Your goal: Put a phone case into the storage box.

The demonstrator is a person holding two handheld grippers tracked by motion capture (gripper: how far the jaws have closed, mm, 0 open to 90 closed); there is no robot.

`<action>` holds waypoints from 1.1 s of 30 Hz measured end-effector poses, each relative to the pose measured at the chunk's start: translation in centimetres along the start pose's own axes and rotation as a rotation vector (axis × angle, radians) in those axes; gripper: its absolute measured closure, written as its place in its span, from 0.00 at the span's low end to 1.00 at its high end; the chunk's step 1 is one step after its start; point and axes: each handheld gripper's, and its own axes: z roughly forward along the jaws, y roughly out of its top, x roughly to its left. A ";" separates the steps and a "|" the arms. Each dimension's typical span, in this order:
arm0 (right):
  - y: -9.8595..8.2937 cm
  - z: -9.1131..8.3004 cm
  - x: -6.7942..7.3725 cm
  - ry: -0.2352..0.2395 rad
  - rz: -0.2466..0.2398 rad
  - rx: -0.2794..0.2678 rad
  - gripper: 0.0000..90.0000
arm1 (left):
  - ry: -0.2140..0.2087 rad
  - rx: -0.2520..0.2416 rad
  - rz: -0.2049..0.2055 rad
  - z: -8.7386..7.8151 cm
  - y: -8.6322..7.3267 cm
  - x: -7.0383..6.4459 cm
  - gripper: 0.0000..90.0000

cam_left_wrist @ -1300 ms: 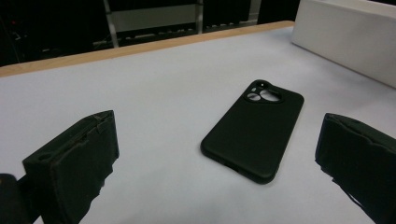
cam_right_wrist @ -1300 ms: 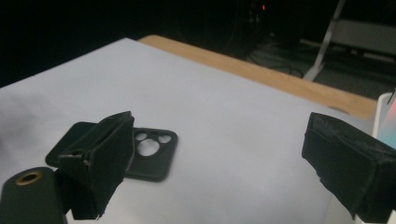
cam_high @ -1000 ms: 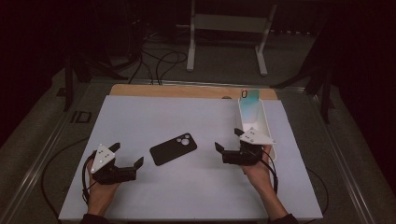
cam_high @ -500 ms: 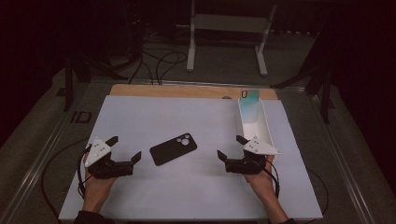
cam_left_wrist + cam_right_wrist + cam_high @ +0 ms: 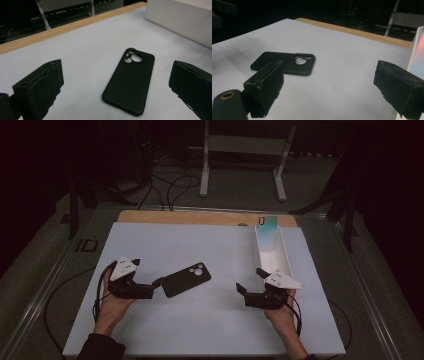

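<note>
A black phone case [image 5: 186,279] lies back-up on the white table sheet [image 5: 210,245], camera cut-out toward the far right. My left gripper [image 5: 156,286] is open just left of the case's near end; in the left gripper view the case [image 5: 131,80] lies ahead between the spread jaws of that gripper [image 5: 117,72], untouched. My right gripper [image 5: 250,281] is open and empty to the right of the case, pointing left; in the right gripper view the case [image 5: 283,62] lies beyond the left jaw of that gripper [image 5: 332,80].
A long white open box [image 5: 280,251] runs along the right side of the sheet, with a teal phone-like item [image 5: 267,226] leaning at its far end. A wooden strip [image 5: 200,217] borders the far edge. Cables trail from both grippers.
My left gripper has moved right, up to the case's near end. My right gripper has drawn back from the white box toward the near edge.
</note>
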 end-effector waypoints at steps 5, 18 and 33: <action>-0.1 0.0 -0.1 -0.009 0.000 0.002 0.10 | -0.006 0.064 -0.007 1.5 0.5 0.1 0.00; -0.1 0.2 -0.3 -0.016 0.002 0.005 0.10 | -0.050 0.199 0.025 4.8 0.7 0.0 0.00; -0.2 0.3 -0.2 -0.014 0.001 0.009 0.10 | -0.105 0.355 0.066 8.4 -0.1 -0.6 0.00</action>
